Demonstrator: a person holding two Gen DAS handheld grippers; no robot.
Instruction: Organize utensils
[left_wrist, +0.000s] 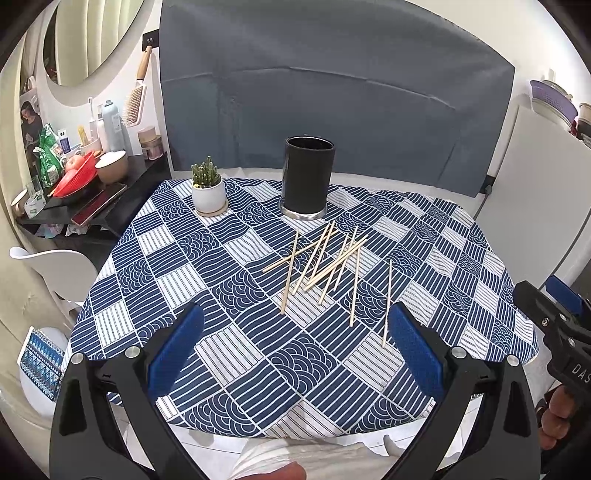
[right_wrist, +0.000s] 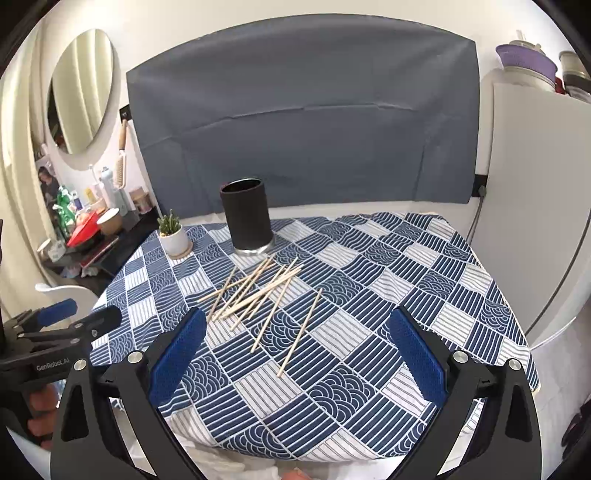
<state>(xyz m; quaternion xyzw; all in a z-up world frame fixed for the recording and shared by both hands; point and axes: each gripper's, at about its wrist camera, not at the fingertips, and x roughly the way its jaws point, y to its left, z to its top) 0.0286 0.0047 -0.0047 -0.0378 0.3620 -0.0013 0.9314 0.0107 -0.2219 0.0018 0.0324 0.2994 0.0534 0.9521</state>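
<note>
Chopsticks (left_wrist: 325, 266) lie scattered before black holder (left_wrist: 308, 177), both grippers spread empty.

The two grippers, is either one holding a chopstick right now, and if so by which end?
Neither. The left gripper and right gripper are both open and empty; the chopsticks lie on the tablecloth.

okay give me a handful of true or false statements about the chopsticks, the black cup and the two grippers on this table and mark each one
1. The chopsticks lie scattered on the tablecloth. True.
2. The black holder already has chopsticks in it. False: none stick out of it; all the sticks in view lie on the cloth.
3. The left hand-held gripper is open and holds nothing. True.
4. The right hand-held gripper is shut on a chopstick. False: it is open and empty.
5. The potted cactus stands to the right of the black holder. False: it stands to its left.
</note>
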